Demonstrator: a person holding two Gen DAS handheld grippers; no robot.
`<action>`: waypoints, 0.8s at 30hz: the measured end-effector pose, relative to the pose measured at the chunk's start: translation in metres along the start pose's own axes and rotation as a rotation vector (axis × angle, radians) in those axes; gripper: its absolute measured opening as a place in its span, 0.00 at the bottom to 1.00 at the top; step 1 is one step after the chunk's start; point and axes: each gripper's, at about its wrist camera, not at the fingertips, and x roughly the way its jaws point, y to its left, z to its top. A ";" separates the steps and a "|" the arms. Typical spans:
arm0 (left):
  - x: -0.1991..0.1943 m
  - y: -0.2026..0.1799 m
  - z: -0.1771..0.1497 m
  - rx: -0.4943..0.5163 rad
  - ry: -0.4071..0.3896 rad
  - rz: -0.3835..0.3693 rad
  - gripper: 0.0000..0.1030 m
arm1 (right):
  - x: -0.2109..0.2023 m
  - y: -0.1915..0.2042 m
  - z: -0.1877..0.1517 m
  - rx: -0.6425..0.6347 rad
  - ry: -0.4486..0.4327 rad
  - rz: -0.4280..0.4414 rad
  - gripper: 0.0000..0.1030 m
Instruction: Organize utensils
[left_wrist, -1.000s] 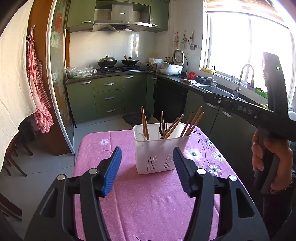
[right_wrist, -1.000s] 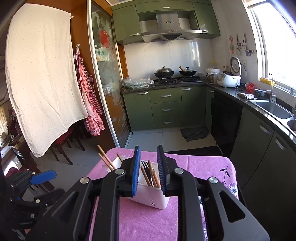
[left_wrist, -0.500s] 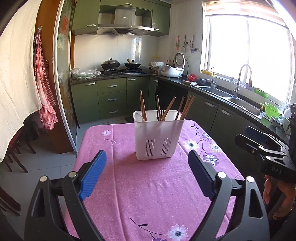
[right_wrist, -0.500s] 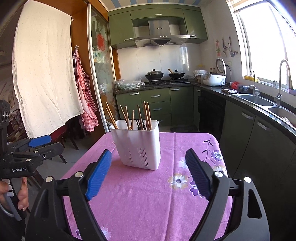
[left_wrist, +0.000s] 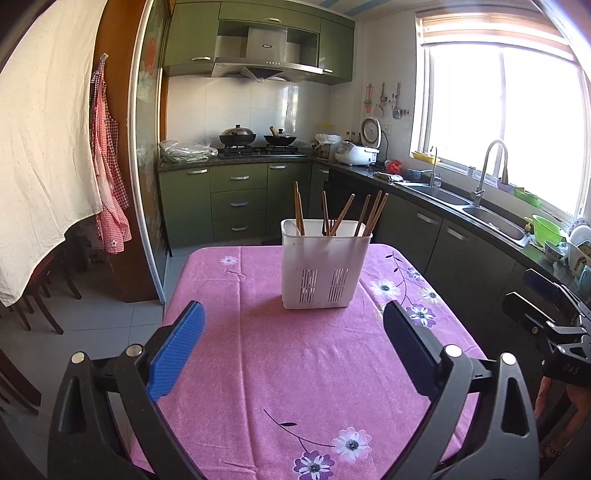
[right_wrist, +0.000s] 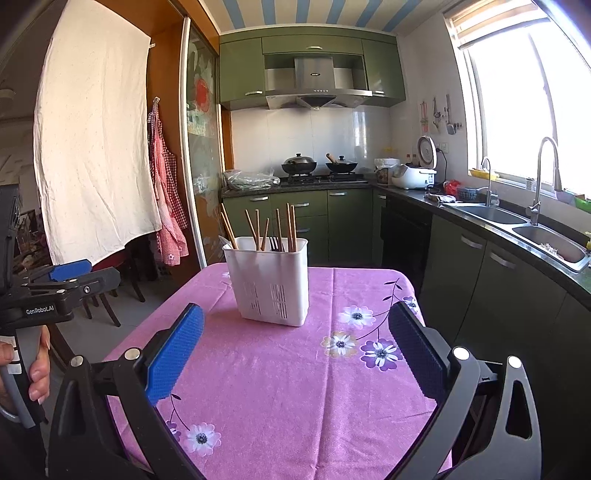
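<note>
Both of my tongs have drawn back from the white utensil holder (left_wrist: 325, 264) since a second ago, so more pink tablecloth (left_wrist: 295, 369) lies between us, and both sets of jaws have just been opening, with nothing between them. My left gripper (left_wrist: 293, 352) now stands spread wide over the cloth; my right gripper (right_wrist: 295, 352) likewise, its ribbed blue pads (right_wrist: 173, 360) well apart. Neither touches the holder.

Materials and shapes: the holder is a rectangular tub of smooth white plastic with rounded corners and two panels of vertical drain slots low on its front wall. It stands upright near the far middle of the table. The cloth is a fine-grained pink fabric printed with white and purple flowers on dark curling stems. My gripper arms are matte black plastic with silver rivets.

Contents: slim brown wooden chopsticks (left_wrist: 334, 216) lean at differing angles inside the tub, their upper ends well above the rim. In the right wrist view a dark-tined fork (right_wrist: 274, 243) shows among them.

Writing: the left tool's body, seen at the left edge of the right wrist view, reads "GenRobot.AI" (right_wrist: 40, 309); my left hand (right_wrist: 35, 369) grips its handle. On the right tool in the left wrist view I read "DAS" (left_wrist: 570, 368).
</note>
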 end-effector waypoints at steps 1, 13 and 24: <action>-0.001 0.000 -0.001 -0.003 0.004 -0.002 0.90 | -0.002 0.000 0.000 0.000 -0.004 -0.003 0.96; -0.005 0.003 -0.004 -0.016 0.005 -0.001 0.90 | -0.004 0.005 0.004 -0.003 0.000 0.005 0.96; -0.006 0.003 -0.004 -0.019 0.006 -0.003 0.90 | 0.001 0.006 0.003 -0.004 0.008 0.015 0.96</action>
